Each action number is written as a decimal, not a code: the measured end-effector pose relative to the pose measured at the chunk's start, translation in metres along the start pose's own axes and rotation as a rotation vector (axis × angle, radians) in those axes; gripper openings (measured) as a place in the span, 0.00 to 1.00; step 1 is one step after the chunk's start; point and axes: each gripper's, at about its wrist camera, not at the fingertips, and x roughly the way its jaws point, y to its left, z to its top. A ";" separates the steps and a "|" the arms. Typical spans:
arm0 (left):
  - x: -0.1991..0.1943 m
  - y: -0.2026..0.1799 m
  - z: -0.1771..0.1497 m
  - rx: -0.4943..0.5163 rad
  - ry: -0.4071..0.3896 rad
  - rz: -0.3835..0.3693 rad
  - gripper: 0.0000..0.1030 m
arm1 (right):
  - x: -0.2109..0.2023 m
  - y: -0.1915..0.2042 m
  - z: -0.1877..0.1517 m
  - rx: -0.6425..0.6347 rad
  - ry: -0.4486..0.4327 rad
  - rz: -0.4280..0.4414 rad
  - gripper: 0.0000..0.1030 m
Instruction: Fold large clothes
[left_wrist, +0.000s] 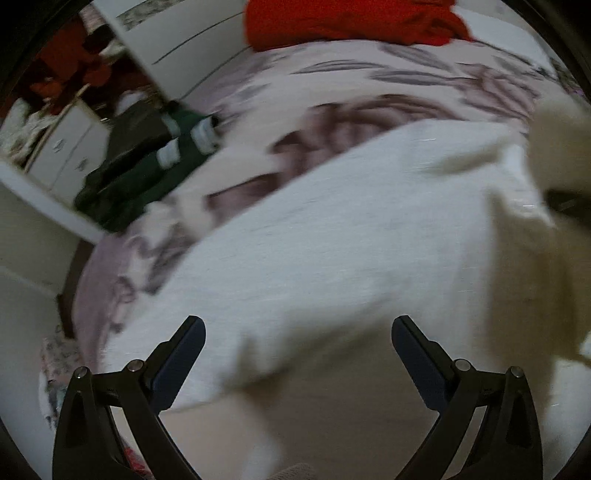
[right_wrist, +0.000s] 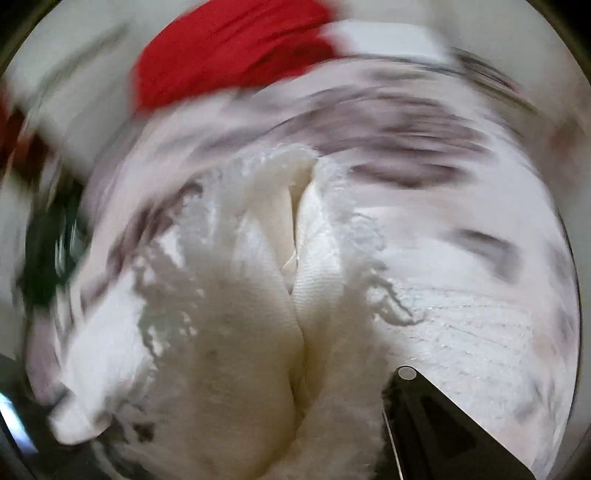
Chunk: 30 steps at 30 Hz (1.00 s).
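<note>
Overall, the bed (left_wrist: 332, 85), covered by a floral sheet, fills most of both views. A white garment (left_wrist: 332, 240) lies across the sheet from lower left to right edge in the left wrist view. A red garment (left_wrist: 351, 18) sits at the top centre, and a dark green garment (left_wrist: 140, 173) lies at centre left beside a white cabinet (left_wrist: 70, 151). The left gripper (left_wrist: 298, 360) stands above the white cloth with its jaws wide apart and nothing between them. The right gripper (right_wrist: 299, 369) is clamped on a bunched, fringed fold of the white garment, which hides most of its fingers.
</note>
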 end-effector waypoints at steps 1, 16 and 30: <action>0.007 0.009 -0.002 -0.001 0.014 0.012 1.00 | 0.024 0.038 -0.002 -0.091 0.030 -0.008 0.06; 0.011 0.034 -0.007 -0.061 0.048 -0.073 1.00 | -0.002 -0.046 -0.102 0.468 0.174 0.117 0.62; -0.027 -0.061 0.002 0.024 -0.010 -0.077 1.00 | 0.075 -0.207 -0.188 0.747 0.207 -0.048 0.52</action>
